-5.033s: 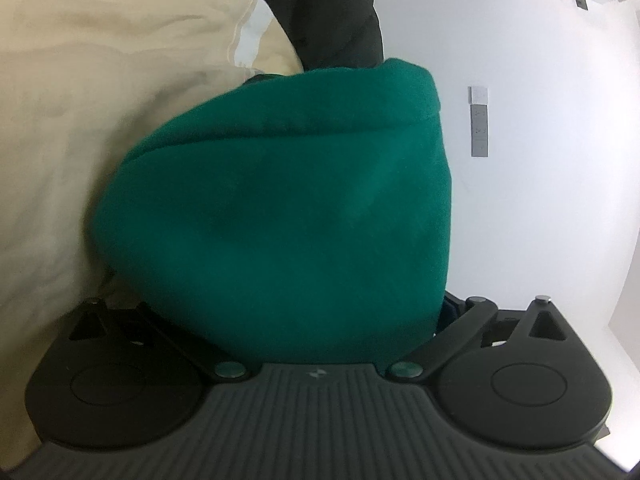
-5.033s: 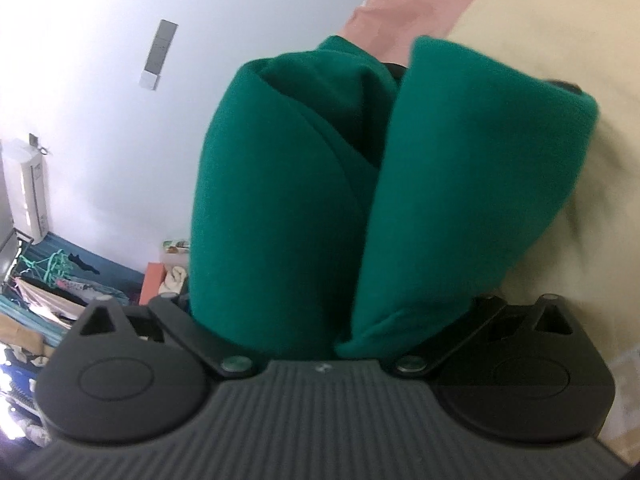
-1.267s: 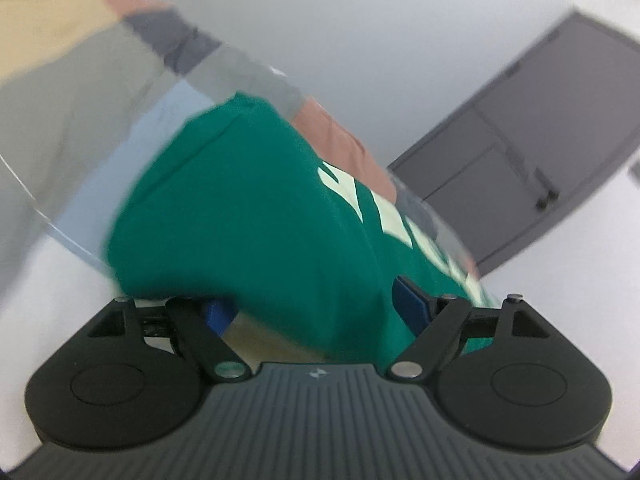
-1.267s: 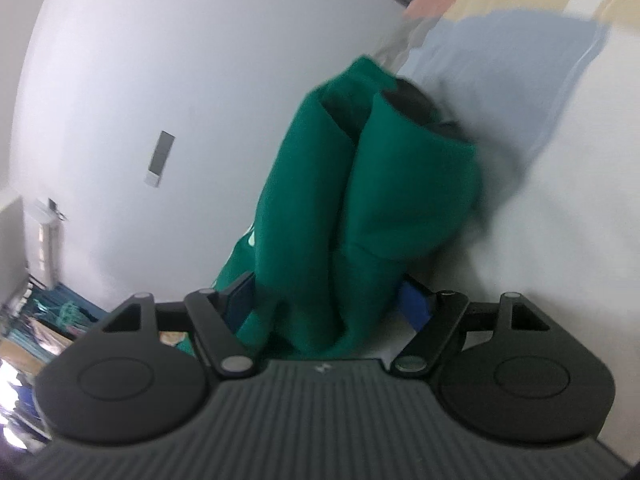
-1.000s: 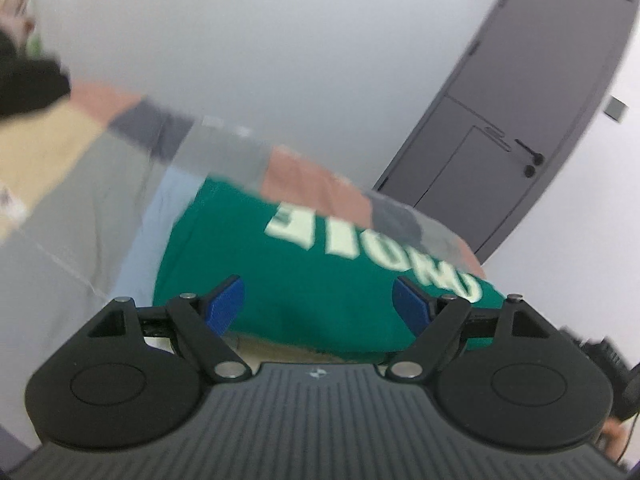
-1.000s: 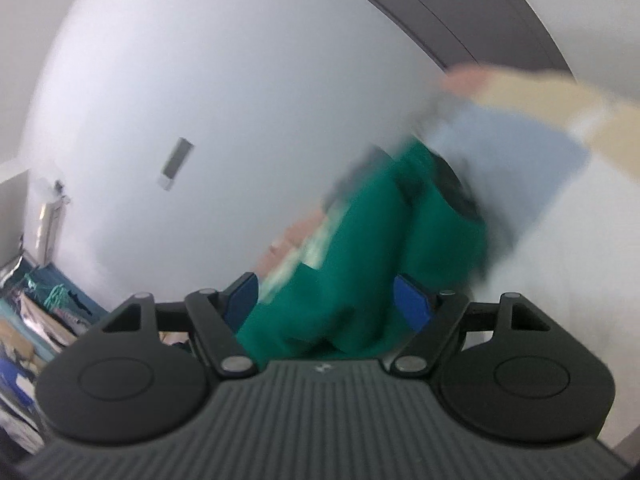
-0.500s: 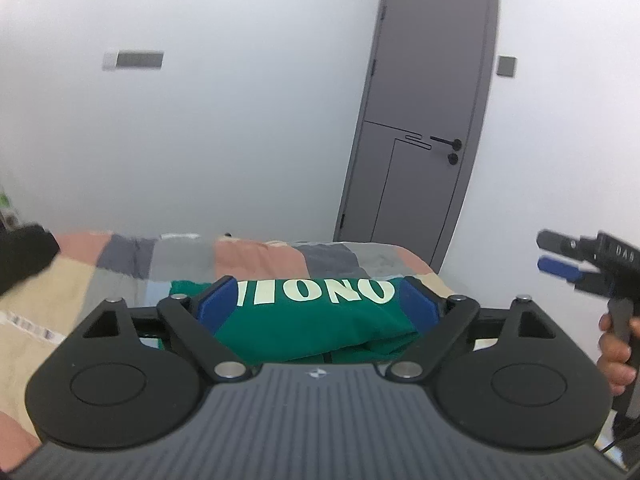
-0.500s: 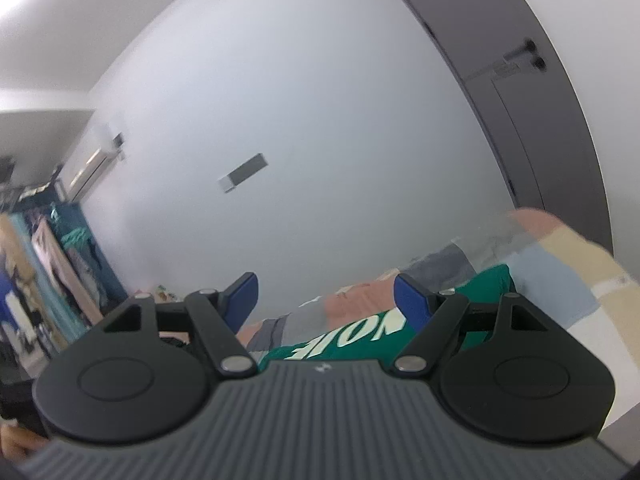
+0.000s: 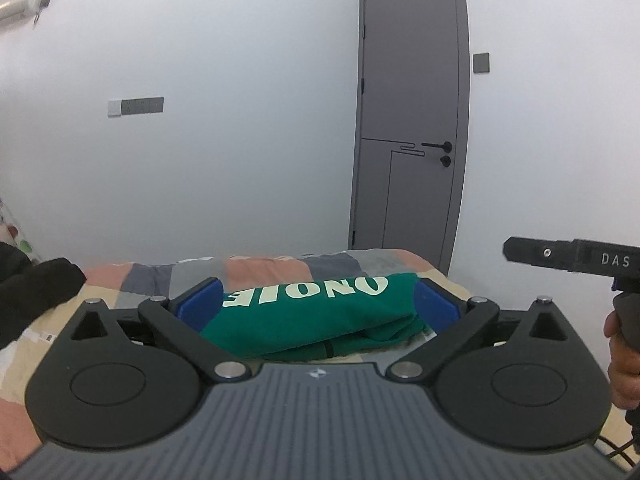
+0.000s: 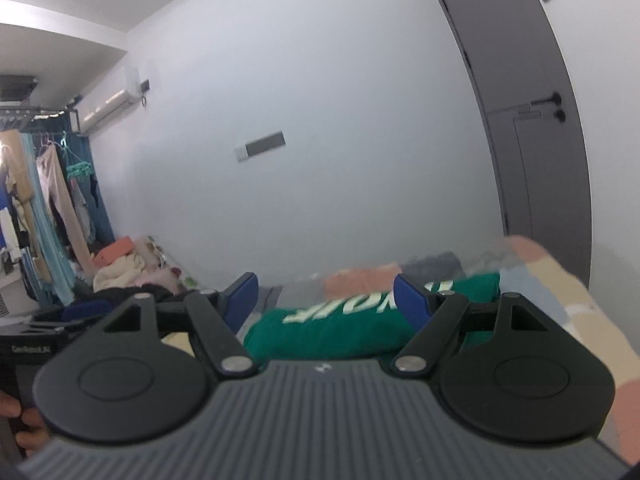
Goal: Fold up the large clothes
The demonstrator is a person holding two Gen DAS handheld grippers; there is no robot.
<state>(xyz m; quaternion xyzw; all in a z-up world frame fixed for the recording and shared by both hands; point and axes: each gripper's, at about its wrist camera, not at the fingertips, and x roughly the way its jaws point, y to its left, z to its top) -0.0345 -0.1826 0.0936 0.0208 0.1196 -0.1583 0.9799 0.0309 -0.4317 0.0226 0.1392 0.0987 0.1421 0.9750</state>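
blue pads on the left gripper are spreading wider, with nothing pinched between them; the folded green sweatshirt is only showing through the gap, lying farther off on the bed. the right gripper is standing with its jaws apart and empty too, its blue fingers framing the same sweatshirt without touching it. in the left wrist view the right gripper is poking in from the right edge as a black bar marked das, with a hand wrapping its grip below.

the sweatshirt is resting as a compact folded bundle on the patchwork bedspread, its pale printed lettering facing up and reading upside down from here. it is sitting toward the far end of the bed, on the side nearer the grey door.

a dark garment is lying on the bedspread well to the left of the sweatshirt. in the right wrist view, a heap of clothes is piling up beyond the bed at the left, under a rack of hanging clothes, and an air conditioner is hanging high on the wall.
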